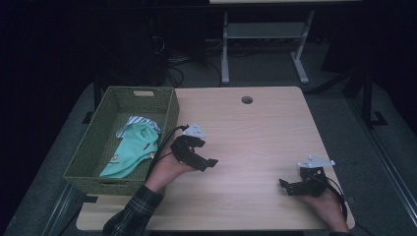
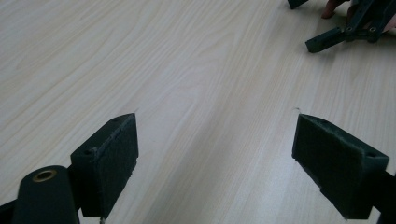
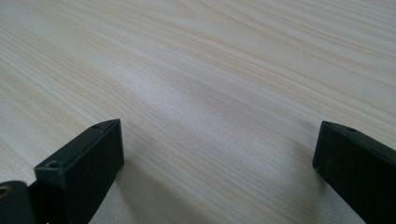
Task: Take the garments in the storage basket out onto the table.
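Showing unreadable tag, mint garment (image 1: 133,150)

The high view looks forward and down from above the person's side, taking in the whole surface (image 1: 255,132), the basket (image 1: 105,167) at its left edge and the floor beyond. The left gripper view rides close over the wood, facing along its wide-apart jaws toward the right gripper (image 2: 327,42), far off at its upper right. The right gripper view sits lower and nearer, looking across bare wood grain (image 3: 210,70). All three share the surface.
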`<state>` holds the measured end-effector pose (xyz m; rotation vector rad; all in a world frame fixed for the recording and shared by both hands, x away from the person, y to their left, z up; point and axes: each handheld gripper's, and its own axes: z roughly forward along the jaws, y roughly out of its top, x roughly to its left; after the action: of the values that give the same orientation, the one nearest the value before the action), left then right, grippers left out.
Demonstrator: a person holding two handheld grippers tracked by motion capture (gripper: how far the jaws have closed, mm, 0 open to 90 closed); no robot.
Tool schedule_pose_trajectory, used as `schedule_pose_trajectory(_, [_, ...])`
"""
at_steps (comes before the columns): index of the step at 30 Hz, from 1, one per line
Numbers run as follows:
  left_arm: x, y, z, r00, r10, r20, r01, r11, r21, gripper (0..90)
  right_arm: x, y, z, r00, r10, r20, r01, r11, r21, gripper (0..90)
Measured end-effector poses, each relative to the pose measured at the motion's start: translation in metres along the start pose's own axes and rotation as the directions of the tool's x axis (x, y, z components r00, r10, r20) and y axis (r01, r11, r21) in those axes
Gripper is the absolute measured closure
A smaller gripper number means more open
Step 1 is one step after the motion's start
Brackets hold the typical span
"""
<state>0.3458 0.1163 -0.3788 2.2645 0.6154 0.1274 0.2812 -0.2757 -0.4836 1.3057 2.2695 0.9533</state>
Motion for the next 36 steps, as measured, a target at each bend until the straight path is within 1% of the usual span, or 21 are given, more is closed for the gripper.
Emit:
schedule_pose_trajectory(1, [0.0,0.0,0.0,1.0,0.0,0.0,0.0,1.0,0.0,14.0,0.0,0.0,0.0,1.0,0.003,0.001,-0.003,1.0,0.001,1.3])
schedule_pose_trajectory(2, [0.002,0.002,-0.002,1.0,0.009,0.001,-0.009,0.9999,0.009,13.9,0.0,0.0,0.0,1.0,0.003,0.002,-0.003,1.0,0.0,1.3])
schedule_pose_trajectory(3, [0.003,0.002,-0.004,0.9999,0.015,-0.001,-0.015,0.9999,0.008,14.0,0.0,0.0,0.0,1.0,0.004,0.002,-0.004,1.0,0.0,1.3])
schedule_pose_trajectory(4, [0.003,0.003,-0.005,1.0,0.009,-0.002,-0.009,1.0,0.001,14.0,0.0,0.0,0.0,1.0,0.004,0.002,-0.004,1.0,-0.001,1.3])
schedule_pose_trajectory(5, [0.004,0.003,-0.007,0.9999,0.015,-0.004,-0.015,0.9999,0.003,14.0,0.0,0.0,0.0,1.0,0.004,0.002,-0.004,1.0,-0.001,1.3])
schedule_pose_trajectory(6, [0.005,0.004,-0.009,0.9999,0.008,-0.007,-0.008,1.0,-0.002,14.1,0.0,0.0,0.0,1.0,0.005,0.003,-0.005,1.0,-0.001,1.3])
schedule_pose_trajectory(7, [0.007,0.004,-0.011,0.9998,0.019,-0.011,-0.019,0.9998,0.001,14.1,0.0,0.0,0.0,1.0,0.006,0.003,-0.006,1.0,-0.002,1.3])
schedule_pose_trajectory(9, [0.009,0.005,-0.015,0.9998,0.007,-0.017,-0.008,0.9999,-0.008,14.2,0.0,0.0,0.0,1.0,0.006,0.002,-0.006,1.0,-0.002,1.3])
schedule_pose_trajectory(11, [0.01,0.006,-0.017,0.9998,0.007,-0.018,-0.007,0.9999,-0.008,14.2,0.0,0.0,0.0,1.0,0.006,0.002,-0.006,1.0,-0.001,1.3])
schedule_pose_trajectory(14, [0.014,0.006,-0.025,0.9996,0.004,-0.027,-0.005,0.9999,-0.01,14.2,0.0,0.0,0.0,1.0,0.007,0.003,-0.007,1.0,-0.001,1.3])
schedule_pose_trajectory(15, [0.015,0.006,-0.027,0.9996,-0.006,-0.026,0.005,0.9998,-0.017,14.1,0.0,0.0,0.0,1.0,0.007,0.003,-0.007,1.0,-0.001,1.3])
schedule_pose_trajectory(19, [0.018,0.005,-0.034,0.9989,-0.014,-0.044,0.014,0.9998,-0.014,14.1,0.0,0.0,0.0,1.0,0.008,0.003,-0.008,1.0,0.0,1.3])
schedule_pose_trajectory(20, [0.02,0.005,-0.035,0.9988,-0.009,-0.047,0.008,0.9999,-0.011,14.1,0.0,0.0,0.0,1.0,0.007,0.003,-0.007,1.0,0.0,1.3])
schedule_pose_trajectory(21, [0.02,0.004,-0.037,0.9987,-0.012,-0.05,0.011,0.9998,-0.013,14.1,0.0,0.0,0.0,1.0,0.007,0.003,-0.007,1.0,0.0,1.3])
schedule_pose_trajectory(24, [0.023,0.003,-0.04,0.9984,-0.023,-0.052,0.022,0.9996,-0.016,14.1,0.0,0.0,0.0,1.0,0.007,0.003,-0.007,1.0,0.0,1.3])
schedule_pose_trajectory(25, [0.024,0.003,-0.041,0.9982,-0.02,-0.057,0.019,0.9997,-0.015,14.1,0.0,0.0,0.0,1.0,0.007,0.003,-0.007,1.0,0.0,1.3])
schedule_pose_trajectory(26, [0.024,0.003,-0.042,0.998,-0.031,-0.055,0.03,0.9994,-0.014,14.1,0.0,0.0,0.0,1.0,0.007,0.003,-0.007,1.0,0.0,1.3])
schedule_pose_trajectory(27, [0.025,0.002,-0.044,0.9978,-0.029,-0.059,0.028,0.9995,-0.014,14.1,0.0,0.0,0.0,1.0,0.007,0.003,-0.007,1.0,0.0,1.3])
schedule_pose_trajectory(28, [0.026,0.002,-0.044,0.9975,-0.037,-0.06,0.036,0.9992,-0.018,14.1,0.0,0.0,0.0,1.0,0.007,0.003,-0.007,1.0,0.0,1.3])
schedule_pose_trajectory(32, [0.029,0.0,-0.048,0.9971,-0.035,-0.068,0.034,0.9993,-0.012,14.1,0.0,0.0,0.0,1.0,0.007,0.003,-0.007,1.0,0.0,1.3])
schedule_pose_trajectory(36, [0.033,-0.003,-0.055,0.996,-0.046,-0.077,0.045,0.9989,-0.014,14.1,0.0,0.0,0.0,1.0,0.007,0.003,-0.007,1.0,0.0,1.3])
